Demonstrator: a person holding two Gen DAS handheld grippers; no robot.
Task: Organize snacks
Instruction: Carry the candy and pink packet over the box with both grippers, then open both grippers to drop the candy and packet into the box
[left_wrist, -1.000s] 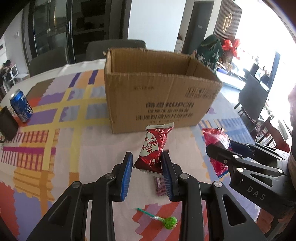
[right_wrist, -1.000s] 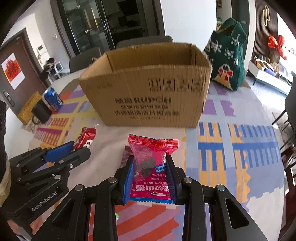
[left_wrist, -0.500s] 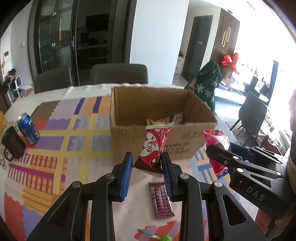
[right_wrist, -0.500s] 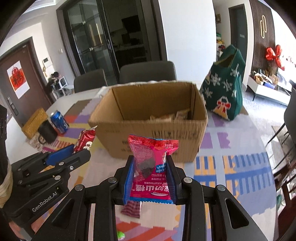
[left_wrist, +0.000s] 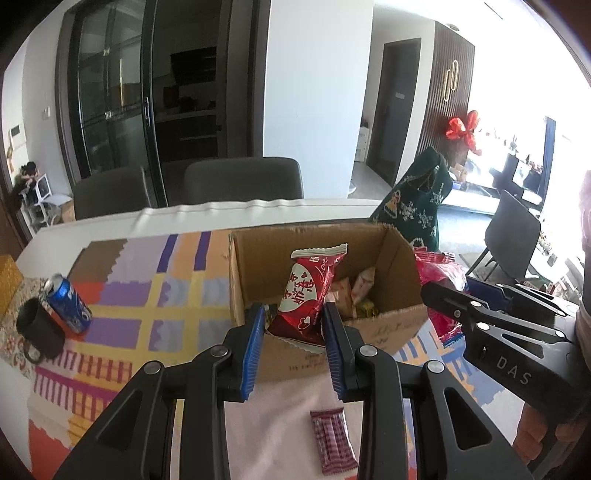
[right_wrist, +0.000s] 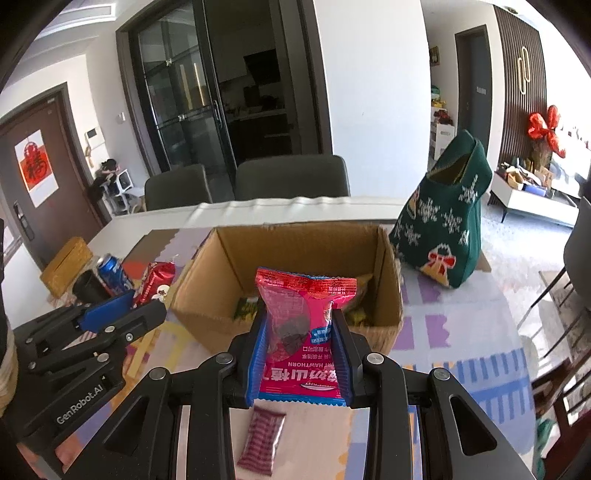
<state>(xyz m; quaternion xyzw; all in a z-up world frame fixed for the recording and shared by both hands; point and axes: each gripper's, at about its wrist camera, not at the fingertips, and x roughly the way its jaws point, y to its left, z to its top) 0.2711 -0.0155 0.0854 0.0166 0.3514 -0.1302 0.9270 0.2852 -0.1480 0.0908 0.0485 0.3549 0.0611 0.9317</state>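
My left gripper is shut on a dark red snack packet and holds it up in front of the open cardboard box. My right gripper is shut on a pink hawthorn snack packet, also raised before the box. Several snack packets lie inside the box. A small maroon striped packet lies on the tablecloth below the grippers; it also shows in the right wrist view. The left gripper shows at the left of the right wrist view.
A blue soda can and a black mug stand at the table's left. A green Christmas stocking bag stands right of the box. Grey chairs line the far edge. A yellow box sits far left.
Both grippers have risen with their packets, so the box's inside now shows. The lollipop has dropped out of the left wrist view.
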